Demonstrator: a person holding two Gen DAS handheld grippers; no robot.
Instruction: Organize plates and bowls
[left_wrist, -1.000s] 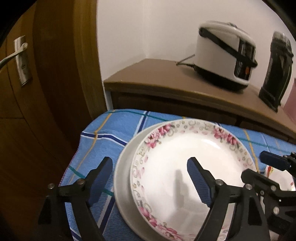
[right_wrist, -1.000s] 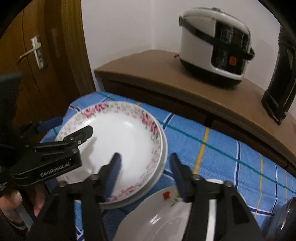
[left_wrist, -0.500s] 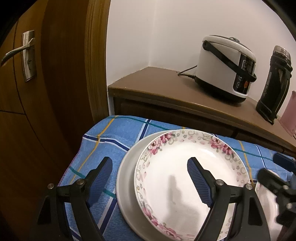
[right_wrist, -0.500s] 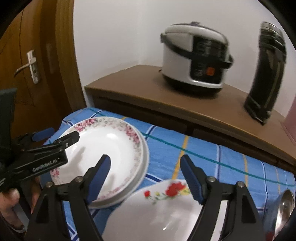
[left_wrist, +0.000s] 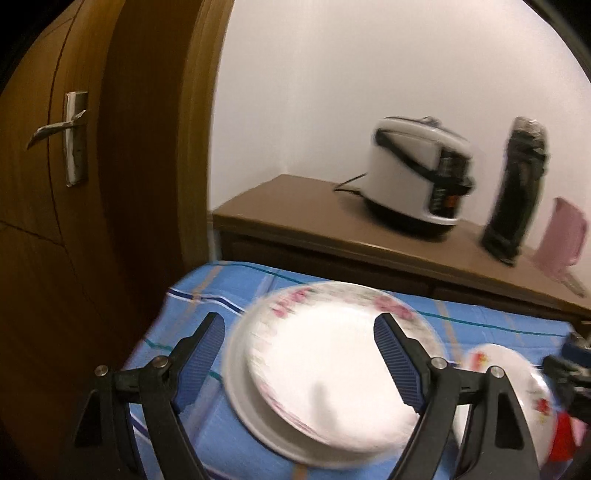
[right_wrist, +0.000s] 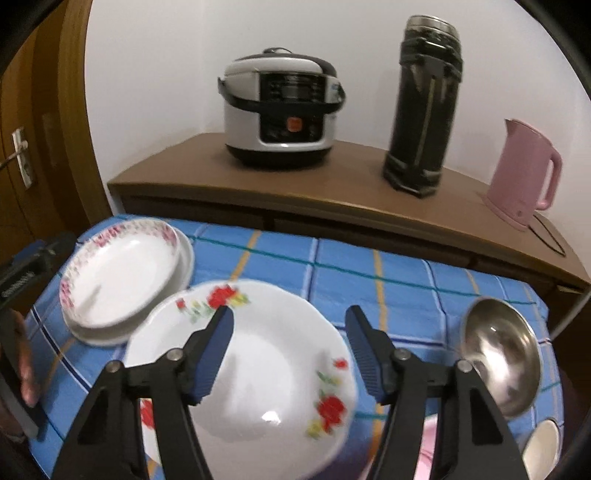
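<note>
Both grippers pulled back; pink-floral plate (right_wrist: 122, 273) sits nested in plain plate (right_wrist: 184, 258), far left. Red-flower plate (right_wrist: 266, 362) near centre, empty. Left gripper (left_wrist: 299, 362) open, right gripper (right_wrist: 290, 347) closing, nothing gripped.

Warm, dim indoor light fills both views, and the white wall (right_wrist: 155, 74) is the brightest surface. Both pictures are smeared by motion: in the left wrist view the pink-flowered plate (left_wrist: 325, 373) and rice cooker (left_wrist: 417, 177) blur most. A small glare spot sits on the red-flowered plate (right_wrist: 271, 417). Fisheye bending curves the door (left_wrist: 55, 184), and the corners fall black.
</note>
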